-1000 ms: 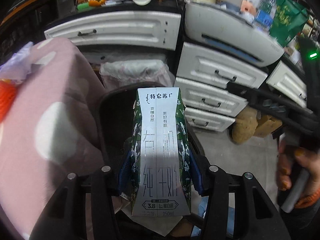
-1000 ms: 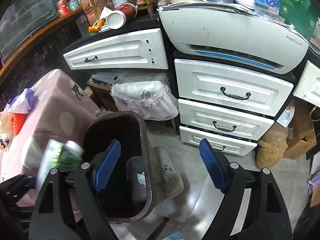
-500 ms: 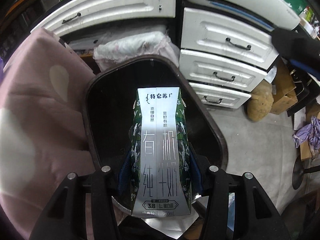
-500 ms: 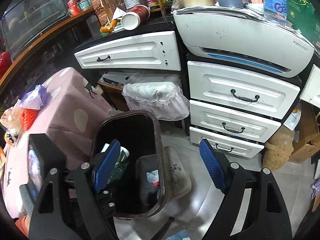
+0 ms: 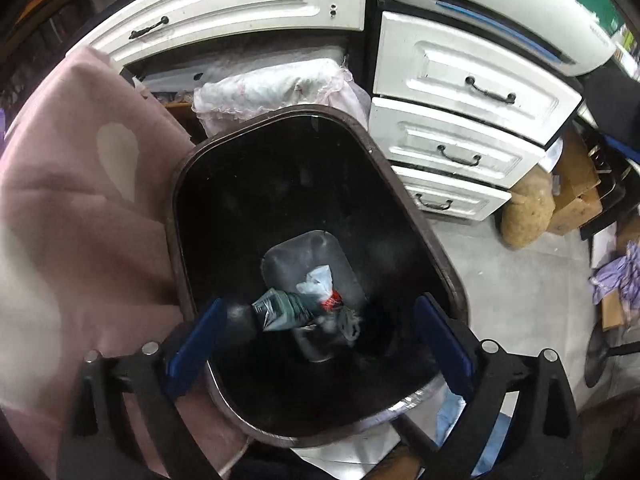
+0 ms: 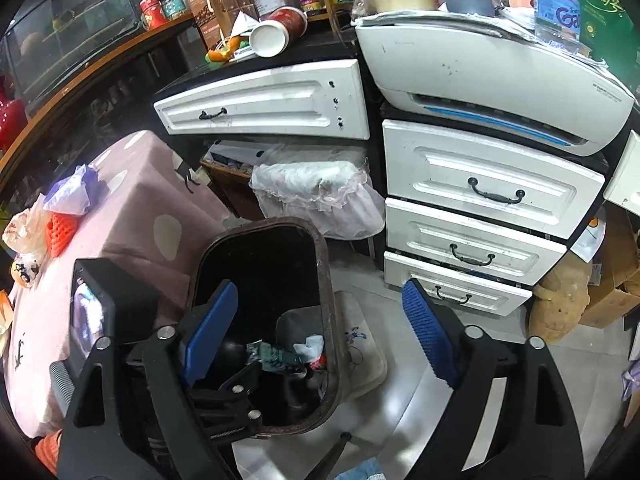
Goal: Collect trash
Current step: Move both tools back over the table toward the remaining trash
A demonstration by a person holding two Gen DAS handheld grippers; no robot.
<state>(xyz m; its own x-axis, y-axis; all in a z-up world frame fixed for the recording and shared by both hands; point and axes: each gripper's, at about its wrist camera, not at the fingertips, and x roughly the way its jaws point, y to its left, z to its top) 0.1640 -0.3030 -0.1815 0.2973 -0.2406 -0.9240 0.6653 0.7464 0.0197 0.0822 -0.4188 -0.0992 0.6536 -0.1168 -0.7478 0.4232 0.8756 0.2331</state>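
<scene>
The left gripper [image 5: 316, 344] is opening wide over the bin [image 5: 416, 216]; the green carton [image 5: 286, 312] lies inside. The right gripper [image 6: 320, 336] is opening, holding nothing.

From my left wrist view the green carton [image 5: 286, 310] in the black bin [image 5: 436, 248] is smeared by motion, so I cannot read its print. The bin's near rim hides behind my gripper frame, and its depths are too dark to tell.

A green-and-white carton [image 5: 280, 310] lies in the black bin [image 5: 420, 232] beside pink white-spotted cloth [image 5: 80, 220].
</scene>
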